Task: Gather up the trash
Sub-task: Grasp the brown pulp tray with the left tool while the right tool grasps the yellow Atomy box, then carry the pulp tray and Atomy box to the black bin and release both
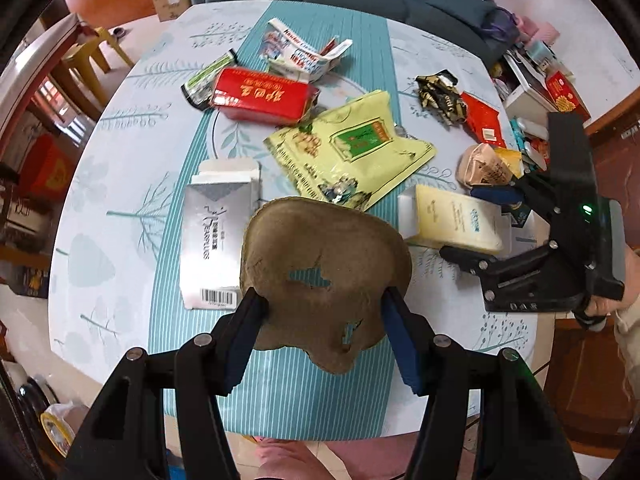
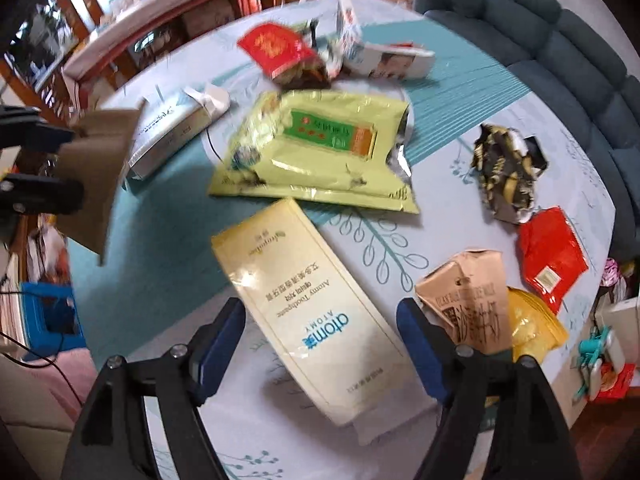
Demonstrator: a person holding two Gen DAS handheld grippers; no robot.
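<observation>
Cardboard point(image 1: 320, 280) is what I've got in my left gripper point(image 1: 322, 320): a torn brown scrap of pulp tray, pinched across its lower part between both pads and held clear above the near edge of the table point(image 1: 120, 280). I judge it light and fairly stiff but crumbly; it already has holes, so a harder squeeze would likely tear it.

My right gripper point(image 2: 322, 344) stands wide with nothing between its pads, pointing down over the cream toothpaste box point(image 2: 304, 312), which lies flat near the table's near edge, toward its right side. That box looks light, hollow and smooth-faced, and one end flap seems open, so it should crush easily. I'd take it across its narrow width near the middle, where the walls support each other, rather than by the loose end.

Other trash sits further in: the yellow-green foil pouch point(image 2: 320, 148) at the centre, thin and slippery; the silver box point(image 1: 220, 236) toward the left; the red packet point(image 1: 260, 96) beyond; crumpled wrappers point(image 2: 506, 172) toward the right edge.
</observation>
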